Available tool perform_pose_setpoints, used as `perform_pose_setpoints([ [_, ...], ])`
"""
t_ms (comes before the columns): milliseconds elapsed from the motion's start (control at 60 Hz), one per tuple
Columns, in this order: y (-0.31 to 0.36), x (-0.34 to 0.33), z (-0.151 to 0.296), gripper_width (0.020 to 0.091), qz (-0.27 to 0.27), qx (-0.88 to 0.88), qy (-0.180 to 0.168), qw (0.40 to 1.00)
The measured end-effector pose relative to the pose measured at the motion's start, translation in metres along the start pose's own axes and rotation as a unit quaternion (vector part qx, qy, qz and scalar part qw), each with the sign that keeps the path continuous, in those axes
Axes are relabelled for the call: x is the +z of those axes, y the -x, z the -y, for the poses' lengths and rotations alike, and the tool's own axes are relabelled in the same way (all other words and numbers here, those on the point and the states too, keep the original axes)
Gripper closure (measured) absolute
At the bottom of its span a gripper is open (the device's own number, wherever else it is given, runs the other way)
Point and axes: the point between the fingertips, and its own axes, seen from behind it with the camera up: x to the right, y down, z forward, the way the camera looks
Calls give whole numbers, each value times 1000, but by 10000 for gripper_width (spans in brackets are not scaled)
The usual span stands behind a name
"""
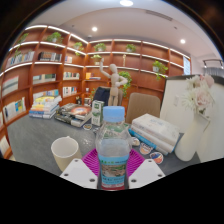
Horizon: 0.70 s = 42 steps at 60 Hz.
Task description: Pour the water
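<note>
Gripper (113, 172) fingers clamped on clear water bottle (113, 150), white cap, upright. White cup (65, 152) just left on grey table (35, 140). Bookshelves (45, 75) behind.

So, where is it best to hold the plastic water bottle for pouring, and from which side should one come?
Grip the plastic water bottle around its mid-body, near the label, coming level from the near side. It stands upright and round-walled between the pink pads of the hand-held gripper, which seems to hold it there already. A grip there probably keeps the capped neck free to tip toward the white cup.
</note>
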Motion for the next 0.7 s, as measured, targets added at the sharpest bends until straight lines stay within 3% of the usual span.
perform_pose_setpoints([
  [450, -27, 22, -32, 789, -18, 61, -22, 998],
  [700, -27, 16, -35, 662, -25, 69, -30, 997],
])
